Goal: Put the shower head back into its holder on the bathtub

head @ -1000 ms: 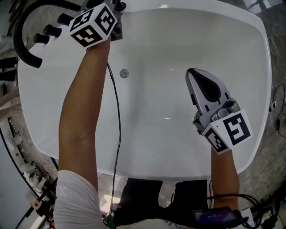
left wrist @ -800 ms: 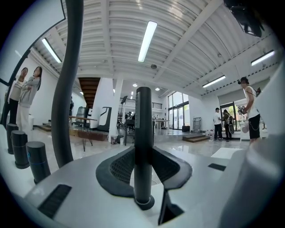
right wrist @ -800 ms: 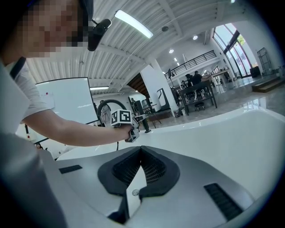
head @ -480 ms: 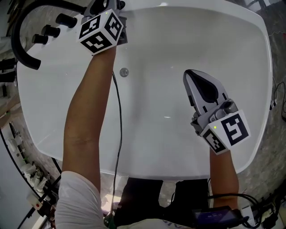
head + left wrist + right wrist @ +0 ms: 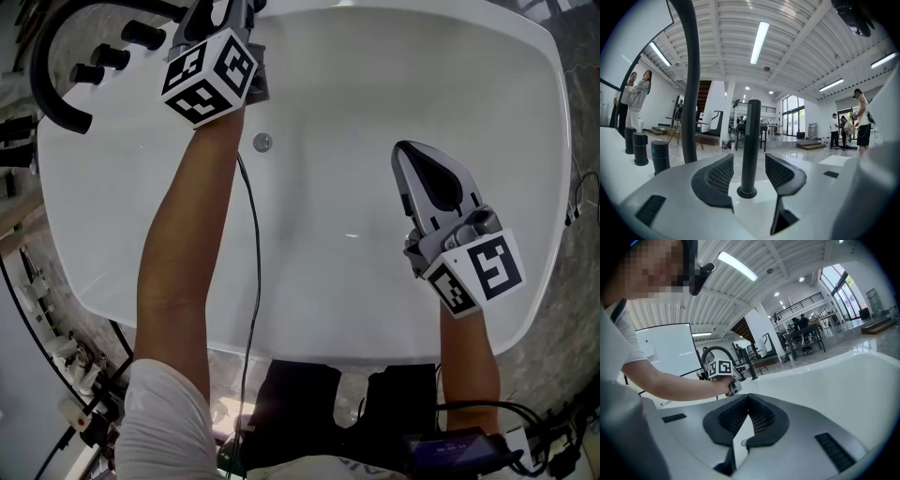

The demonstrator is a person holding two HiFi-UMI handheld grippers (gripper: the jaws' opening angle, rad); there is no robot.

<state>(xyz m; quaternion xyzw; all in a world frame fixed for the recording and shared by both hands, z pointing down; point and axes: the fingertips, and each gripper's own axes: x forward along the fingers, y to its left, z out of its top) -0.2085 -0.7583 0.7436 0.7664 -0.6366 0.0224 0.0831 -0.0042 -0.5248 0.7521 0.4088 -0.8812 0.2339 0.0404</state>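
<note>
The shower head is a slim black rod (image 5: 751, 136) that stands upright in its round holder (image 5: 747, 191) on the white bathtub rim (image 5: 693, 180). My left gripper (image 5: 750, 174) reaches the tub's far left rim. Its jaws have just been opening and now stand open on either side of the rod, and neither pad touches it. In the head view the marker cube (image 5: 207, 75) hides those jaws. My right gripper (image 5: 424, 178) hovers over the tub's right half, shut with nothing in it; its pads (image 5: 740, 420) meet at the tips.
A curved black faucet spout (image 5: 45, 84) and black knobs (image 5: 141, 36) sit on the rim left of the left gripper. The tub (image 5: 525, 112) has a round metal fitting (image 5: 262, 142) on its wall. A black cable (image 5: 251, 281) runs along my left arm. People stand far off (image 5: 859, 119).
The left gripper's cube has shifted a little to the right and towards me along the rim. The right gripper has stayed where it was.
</note>
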